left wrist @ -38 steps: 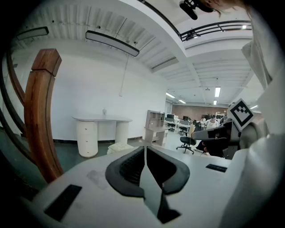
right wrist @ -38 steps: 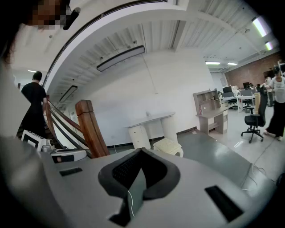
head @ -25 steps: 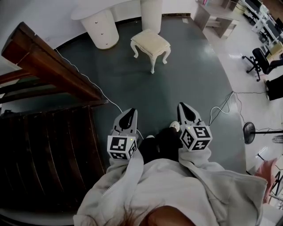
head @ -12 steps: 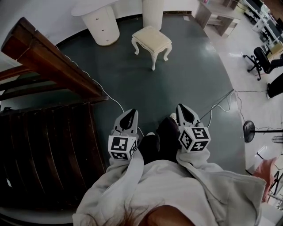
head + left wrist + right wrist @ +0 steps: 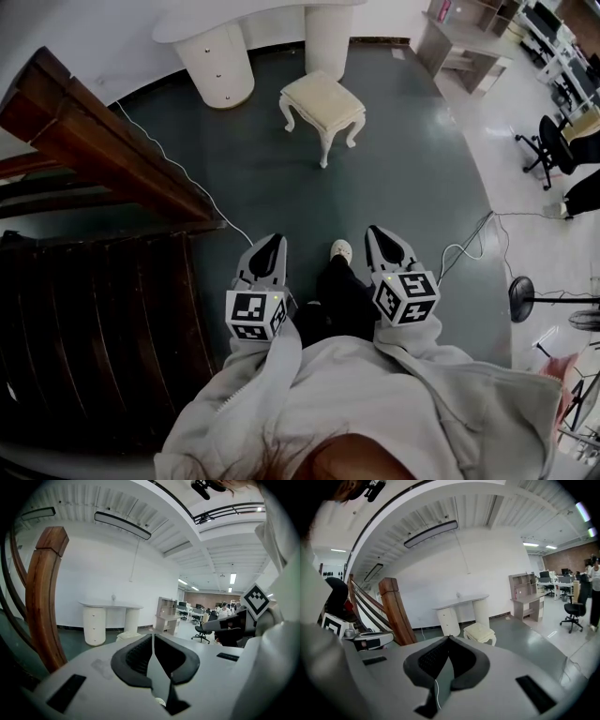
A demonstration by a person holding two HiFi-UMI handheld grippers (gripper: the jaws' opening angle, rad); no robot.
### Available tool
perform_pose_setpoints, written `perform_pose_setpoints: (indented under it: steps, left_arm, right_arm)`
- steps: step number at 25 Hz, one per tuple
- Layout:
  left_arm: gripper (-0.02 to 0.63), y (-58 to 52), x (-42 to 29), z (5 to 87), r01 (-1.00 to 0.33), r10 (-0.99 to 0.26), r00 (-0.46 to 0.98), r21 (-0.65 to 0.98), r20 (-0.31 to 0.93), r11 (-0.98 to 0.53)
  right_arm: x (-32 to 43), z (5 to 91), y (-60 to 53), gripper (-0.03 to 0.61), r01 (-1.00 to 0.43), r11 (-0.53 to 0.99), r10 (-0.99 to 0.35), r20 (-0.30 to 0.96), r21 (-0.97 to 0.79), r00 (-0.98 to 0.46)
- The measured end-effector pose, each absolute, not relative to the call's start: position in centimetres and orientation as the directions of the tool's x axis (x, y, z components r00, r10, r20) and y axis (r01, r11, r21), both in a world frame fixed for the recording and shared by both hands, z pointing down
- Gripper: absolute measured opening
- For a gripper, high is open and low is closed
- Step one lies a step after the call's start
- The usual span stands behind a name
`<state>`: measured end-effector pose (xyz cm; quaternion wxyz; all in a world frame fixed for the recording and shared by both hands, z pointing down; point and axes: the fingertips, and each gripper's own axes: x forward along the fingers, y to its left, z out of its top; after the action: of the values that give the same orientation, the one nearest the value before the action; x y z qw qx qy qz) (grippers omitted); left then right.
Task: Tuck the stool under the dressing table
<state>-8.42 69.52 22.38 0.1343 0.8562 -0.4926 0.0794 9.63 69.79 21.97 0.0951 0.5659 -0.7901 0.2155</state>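
Looking down on a dark floor, edged at left by a wooden rail and dark steps. Set against the far wall, a white table on two round pedestals, far ahead in both gripper views. Standing on open floor just in front of the table's right pedestal, not under the top: a cream stool, upright on curved legs, well apart from both tools. Held side by side low in the head view, close to the person's pale sleeves, the left gripper and the right gripper, both aimed toward the stool. Closed tip to tip in each gripper view, with nothing between the jaws. Trailing over the floor from the rail, a thin white cable. Showing between the two tools, one pale shoe.
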Motion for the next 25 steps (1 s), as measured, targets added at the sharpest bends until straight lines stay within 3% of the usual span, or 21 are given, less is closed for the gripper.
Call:
perform_pose_setpoints:
  steps: [25]
  left_arm:
    - [0.026,51.7,-3.3,23.7,-0.882,-0.812,0.470,0.153,0.345,-0.446]
  right_arm:
    - [14.4,23.3,50.8,0.049,-0.915,0.291,-0.805,0.446,-0.278,-0.391]
